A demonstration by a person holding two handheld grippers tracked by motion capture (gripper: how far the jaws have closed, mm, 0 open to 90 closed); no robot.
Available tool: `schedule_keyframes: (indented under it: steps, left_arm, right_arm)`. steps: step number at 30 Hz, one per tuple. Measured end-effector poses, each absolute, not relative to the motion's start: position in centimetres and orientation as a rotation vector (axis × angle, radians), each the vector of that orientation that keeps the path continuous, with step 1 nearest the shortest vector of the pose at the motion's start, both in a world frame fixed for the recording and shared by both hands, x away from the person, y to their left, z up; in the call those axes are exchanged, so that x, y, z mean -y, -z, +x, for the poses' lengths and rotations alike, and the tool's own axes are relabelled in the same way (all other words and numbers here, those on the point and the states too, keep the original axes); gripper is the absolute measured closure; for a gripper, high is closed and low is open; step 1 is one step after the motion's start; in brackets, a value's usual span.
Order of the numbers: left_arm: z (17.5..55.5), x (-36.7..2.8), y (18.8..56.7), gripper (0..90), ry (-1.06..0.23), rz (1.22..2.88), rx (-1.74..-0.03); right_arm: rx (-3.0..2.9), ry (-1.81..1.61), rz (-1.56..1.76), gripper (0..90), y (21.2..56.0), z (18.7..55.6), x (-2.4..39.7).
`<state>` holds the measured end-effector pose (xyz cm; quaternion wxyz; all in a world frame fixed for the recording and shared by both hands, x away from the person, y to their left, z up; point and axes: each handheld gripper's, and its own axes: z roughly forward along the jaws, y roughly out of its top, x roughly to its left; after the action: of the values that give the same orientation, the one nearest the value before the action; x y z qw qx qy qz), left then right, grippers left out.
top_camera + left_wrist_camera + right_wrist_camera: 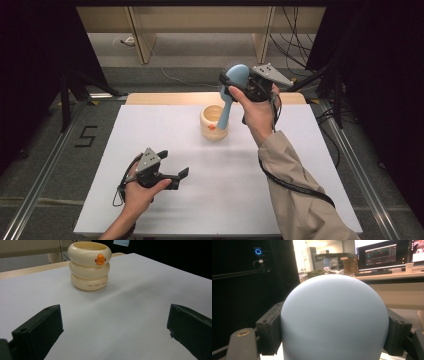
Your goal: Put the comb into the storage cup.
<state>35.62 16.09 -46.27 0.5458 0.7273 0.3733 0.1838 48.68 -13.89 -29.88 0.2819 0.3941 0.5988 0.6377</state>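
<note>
Your right gripper [239, 85] clenched its fingers on the smooth, rounded head of a pale-blue hairbrush [234, 82], raised over the cream, three-ringed holder [214, 122] (orange beak in front) on the white worktop [220, 200]. Bristles were barely visible. Your left gripper [174, 170] rested on the worktop, fingers released.

Count: 2 grippers, one per hand. 1 blue hairbrush [231, 90], clamped by its head in the right gripper [239, 82]. 1 cream ring-stacked cup [214, 121], directly under that brush's handle, ahead of the left gripper [172, 170], whose jaws stand wide with nothing between. 1 orange beak [100, 259] on the cup. 1 white table [200, 200] under both.
</note>
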Motion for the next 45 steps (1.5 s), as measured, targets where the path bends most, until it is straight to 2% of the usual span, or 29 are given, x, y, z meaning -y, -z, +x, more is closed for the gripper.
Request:
schedule_keyframes:
  steps: [45]
  left_arm:
    - [35.7, -16.1, 46.3, 0.0, -0.437, 1.728, -0.885]
  right_arm:
    - [-1.536, -1.734, 1.045, 20.8, 29.8, 50.3, 13.5]
